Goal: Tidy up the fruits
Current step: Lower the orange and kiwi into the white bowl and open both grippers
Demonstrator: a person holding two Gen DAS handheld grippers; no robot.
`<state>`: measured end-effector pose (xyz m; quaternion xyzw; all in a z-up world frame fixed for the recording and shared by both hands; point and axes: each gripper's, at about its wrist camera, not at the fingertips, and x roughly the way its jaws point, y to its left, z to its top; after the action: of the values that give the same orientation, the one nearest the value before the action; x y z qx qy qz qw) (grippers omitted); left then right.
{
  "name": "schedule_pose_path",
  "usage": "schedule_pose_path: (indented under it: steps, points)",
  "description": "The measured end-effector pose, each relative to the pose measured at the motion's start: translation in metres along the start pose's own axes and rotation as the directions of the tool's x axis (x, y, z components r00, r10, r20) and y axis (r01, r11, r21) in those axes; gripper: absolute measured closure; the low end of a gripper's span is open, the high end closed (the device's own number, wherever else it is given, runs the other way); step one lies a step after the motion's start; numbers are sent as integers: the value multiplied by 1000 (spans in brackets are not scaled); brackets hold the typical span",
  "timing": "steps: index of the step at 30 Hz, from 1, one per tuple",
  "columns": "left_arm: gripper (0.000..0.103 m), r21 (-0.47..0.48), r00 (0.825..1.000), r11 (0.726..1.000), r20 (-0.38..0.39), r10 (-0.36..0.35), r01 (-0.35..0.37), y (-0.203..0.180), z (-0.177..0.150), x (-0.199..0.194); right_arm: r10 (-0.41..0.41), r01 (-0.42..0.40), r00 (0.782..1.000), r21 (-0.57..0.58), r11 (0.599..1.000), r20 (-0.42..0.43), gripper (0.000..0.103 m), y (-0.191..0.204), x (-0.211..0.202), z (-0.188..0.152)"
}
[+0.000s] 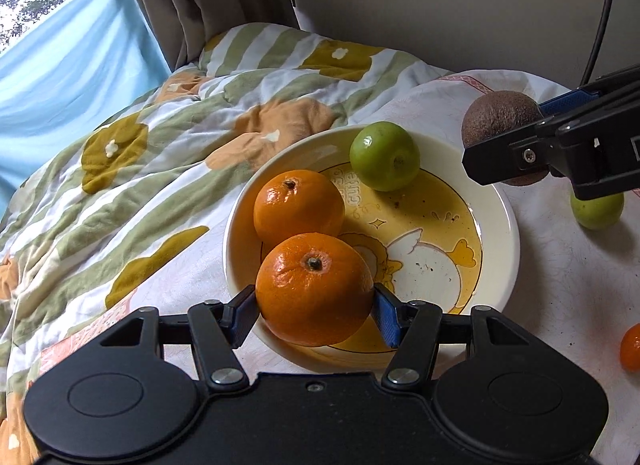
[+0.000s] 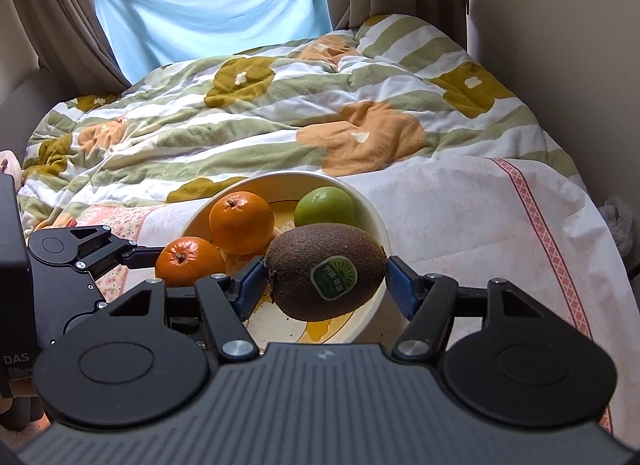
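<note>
Now orange (image 1: 314, 289) between fingers (image 1: 244, 315), over bowl (image 1: 496, 225)

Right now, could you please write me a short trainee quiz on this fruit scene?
1. What fruit does the left claw hold?
2. True or false: the right claw grips a banana.
3. Fruits resting in the bowl, unheld: A one, B two, C four.

Key
1. An orange, over the bowl's near rim.
2. False: it grips a kiwi.
3. B: an orange and a green fruit.
</note>
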<state>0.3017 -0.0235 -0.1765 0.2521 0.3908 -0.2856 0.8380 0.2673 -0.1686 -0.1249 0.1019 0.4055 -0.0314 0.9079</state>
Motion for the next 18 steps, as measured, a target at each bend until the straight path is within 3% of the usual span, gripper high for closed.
schedule_pose_path:
  steps: [6,8,9,18]
  points:
    - [36,18,1000,1000,-6,-22,22,-3,-2,8,-9,9,1000,11,1000,-3,23,-1,3,0]
    - [19,24,1000,1000,17,-17,16,-4,-1,4,-12,12,1000,15,1000,-2,23,-2,3,0]
    - [6,25,999,1000,31,-13,13,-4,-1,1,-12,12,1000,17,1000,-2,23,-2,2,0]
    - [4,-67,998,998,62,1,3,4,-13,-31,-12,12,1000,-16,1000,-3,23,-4,-3,2]
